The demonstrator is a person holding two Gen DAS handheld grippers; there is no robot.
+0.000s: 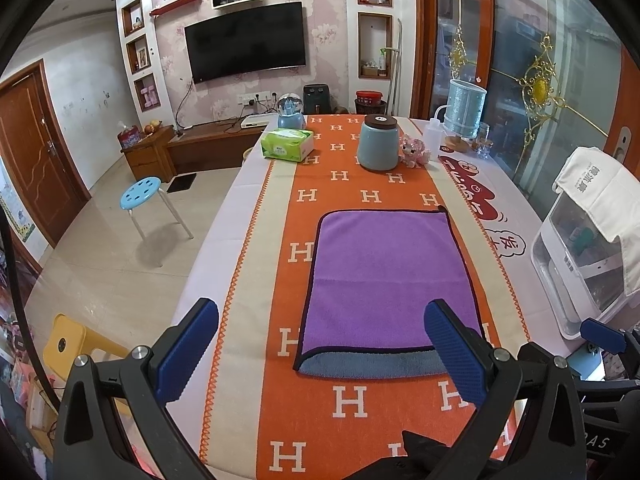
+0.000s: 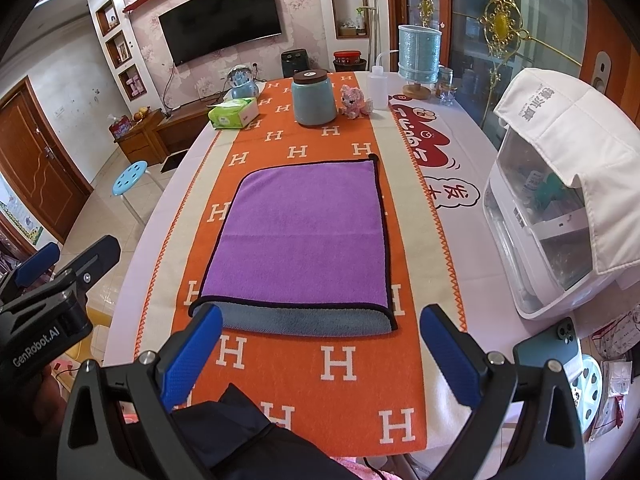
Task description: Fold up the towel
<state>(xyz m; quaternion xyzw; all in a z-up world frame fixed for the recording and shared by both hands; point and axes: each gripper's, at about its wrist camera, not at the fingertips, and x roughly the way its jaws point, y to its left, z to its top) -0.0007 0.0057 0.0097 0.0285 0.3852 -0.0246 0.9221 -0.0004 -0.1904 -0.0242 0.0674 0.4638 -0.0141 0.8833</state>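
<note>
We hold both the left gripper (image 1: 320,350) and right gripper (image 2: 322,354) with jaws wide, empty, near the folded purple towel (image 2: 304,236) on the desk (image 2: 472,248).

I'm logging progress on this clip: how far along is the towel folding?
One fold looks done: the purple microfibre towel lies doubled on the orange H-patterned runner, its grey-blue underside showing at the near edge. Nothing is in hand; the left gripper and right gripper are open, short of it. Any further fold remains.

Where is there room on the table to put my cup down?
Bare orange cloth lies between the purple towel and the blue jar, and between the towel and the near table edge. The far end is crowded: tissue box, jar, pink toy, squeeze bottle.
</note>
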